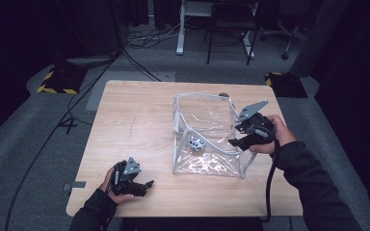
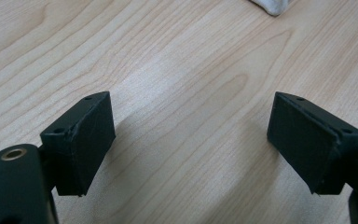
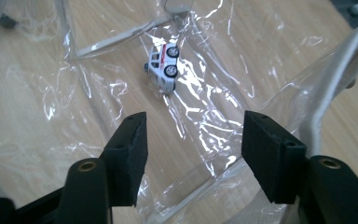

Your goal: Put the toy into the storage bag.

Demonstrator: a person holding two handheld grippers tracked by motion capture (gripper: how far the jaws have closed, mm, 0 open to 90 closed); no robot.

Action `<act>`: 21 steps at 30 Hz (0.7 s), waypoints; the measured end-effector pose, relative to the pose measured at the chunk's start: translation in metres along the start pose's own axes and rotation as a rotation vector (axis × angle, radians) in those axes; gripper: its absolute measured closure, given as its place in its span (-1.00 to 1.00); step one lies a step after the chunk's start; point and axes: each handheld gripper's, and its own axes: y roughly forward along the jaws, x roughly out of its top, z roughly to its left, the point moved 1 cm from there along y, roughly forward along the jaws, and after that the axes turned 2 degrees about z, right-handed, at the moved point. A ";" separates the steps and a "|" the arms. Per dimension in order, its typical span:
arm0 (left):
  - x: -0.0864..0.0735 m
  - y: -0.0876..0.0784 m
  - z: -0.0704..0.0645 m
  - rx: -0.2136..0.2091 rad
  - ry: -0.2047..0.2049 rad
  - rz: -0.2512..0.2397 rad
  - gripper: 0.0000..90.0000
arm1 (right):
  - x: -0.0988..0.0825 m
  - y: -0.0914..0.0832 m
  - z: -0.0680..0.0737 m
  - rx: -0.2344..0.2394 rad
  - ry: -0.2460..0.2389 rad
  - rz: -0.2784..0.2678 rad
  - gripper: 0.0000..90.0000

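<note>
Your right claw [image 1: 237,136] at bag's [image 1: 207,166] right rim, jaws apart, nothing between pads. Toy car [image 3: 164,66] lies on its side on bag floor, well ahead of the jaws; in high view car [image 1: 197,143] sits near bag's left wall. Your left claw [image 1: 144,185] rests low over bare worktop [image 1: 135,120] near front left corner, jaws wide, empty.

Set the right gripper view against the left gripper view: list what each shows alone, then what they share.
Right gripper view alone: a small white toy car lying on its side inside the clear plastic bag, with the right gripper open above it, nothing between its fingers.
Left gripper view alone: the left gripper, wide open over bare wood.
Shared: the light wooden table and a pair of black fingers.
</note>
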 end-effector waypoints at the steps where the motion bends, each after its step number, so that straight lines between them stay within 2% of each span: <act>1: 0.000 0.000 0.000 0.001 -0.002 0.000 -0.66 | 0.000 -0.001 -0.001 -0.007 -0.007 -0.008 -0.08; 2: 0.000 0.000 0.000 0.001 -0.002 0.000 -0.66 | 0.000 -0.001 -0.001 -0.007 -0.007 -0.008 -0.08; 3: 0.000 0.000 0.000 0.002 0.000 0.000 -0.66 | 0.000 -0.002 0.000 -0.021 0.008 -0.035 -0.09; 8: 0.000 0.000 0.000 0.000 -0.004 -0.002 -0.66 | 0.001 -0.005 -0.001 -0.038 0.013 -0.064 -0.12; 9: 0.000 0.000 0.000 0.000 -0.003 -0.002 -0.66 | 0.001 -0.006 -0.001 -0.055 0.017 -0.078 -0.14; 13: 0.000 0.000 0.000 0.000 0.000 0.000 -0.66 | 0.001 -0.008 -0.001 -0.065 0.007 -0.100 -0.14; 15: 0.000 0.000 0.000 0.000 -0.002 -0.002 -0.66 | 0.001 -0.009 0.000 -0.074 0.010 -0.135 -0.14; 21: 0.000 0.000 0.000 0.002 -0.003 -0.001 -0.66 | 0.003 -0.013 0.002 -0.090 0.005 -0.169 -0.16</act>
